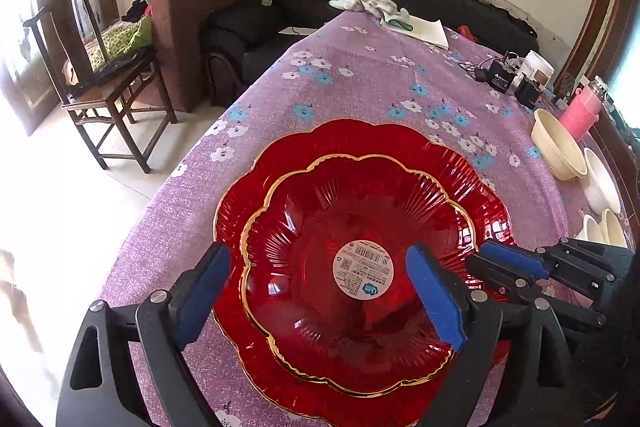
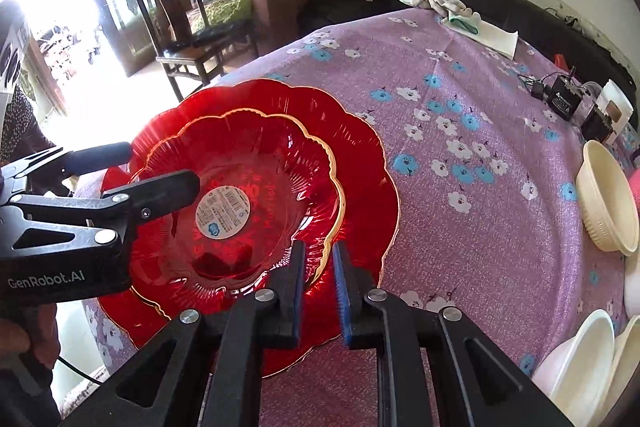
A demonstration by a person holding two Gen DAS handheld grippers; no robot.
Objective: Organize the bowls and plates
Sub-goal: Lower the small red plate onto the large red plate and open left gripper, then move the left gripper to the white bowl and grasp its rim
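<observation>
A small red glass plate (image 1: 352, 219) with a gold scalloped rim and a round white label lies on a larger red scalloped plate (image 1: 360, 139) on the purple floral tablecloth. My left gripper (image 1: 316, 259) is open, its blue pads either side of the small plate's near-left rim. My right gripper (image 2: 318, 255) is shut on the small plate's (image 2: 248, 163) rim at its right edge; it also shows in the left wrist view (image 1: 492, 255). The large plate (image 2: 360, 155) lies under it. The left gripper (image 2: 160, 167) shows at the plate's left side.
Cream bowls (image 1: 556, 143) stand in a row along the table's right edge, also in the right wrist view (image 2: 608, 195). A pink bottle (image 1: 580, 107), black boxes (image 1: 500, 75) and a white cloth (image 1: 372, 3) sit at the far side. A wooden chair (image 1: 100, 67) and sofas stand beyond the table.
</observation>
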